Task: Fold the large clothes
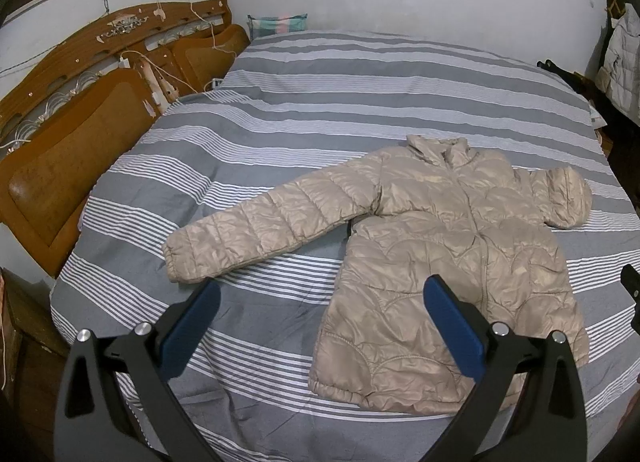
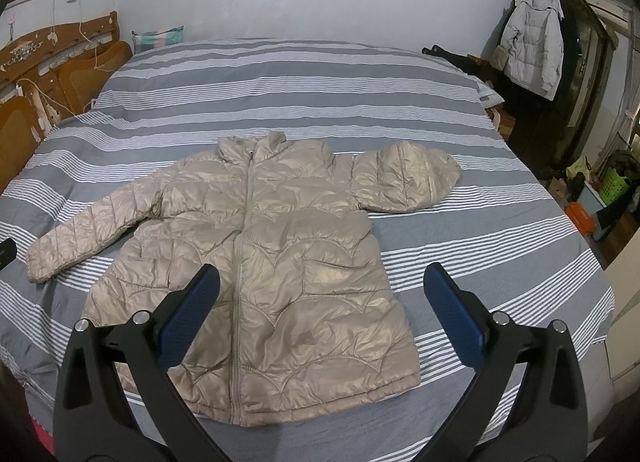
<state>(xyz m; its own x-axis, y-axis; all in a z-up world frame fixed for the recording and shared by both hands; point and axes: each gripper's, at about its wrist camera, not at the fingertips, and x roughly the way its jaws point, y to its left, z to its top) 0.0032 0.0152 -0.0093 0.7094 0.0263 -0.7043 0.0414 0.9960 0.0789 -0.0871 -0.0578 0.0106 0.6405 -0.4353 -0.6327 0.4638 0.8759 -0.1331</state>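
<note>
A beige quilted puffer jacket (image 2: 256, 262) lies front up and zipped on the grey-and-white striped bed cover (image 2: 460, 246). 1 sleeve (image 1: 256, 230) stretches toward the wooden headboard (image 1: 76, 134); the other sleeve (image 2: 404, 178) is folded back on itself. The left gripper (image 1: 322, 304) and right gripper (image 2: 322, 294) hover above, jaws spread wide, holding nothing.

One beige jacket (image 2: 256, 262) lies on one bed (image 2: 400, 102), with two sleeves: one stretched left (image 2: 80, 230), one folded at the right (image 2: 404, 178). Two grippers show, left (image 1: 320, 326) and right (image 2: 320, 314), each with two blue-padded fingers spread apart. One headboard (image 1: 80, 110) stands at the left, one pillow (image 1: 278, 24) lies at the far edge, and one grey coat (image 2: 532, 38) hangs far right beside one green basket (image 2: 614, 186).
</note>
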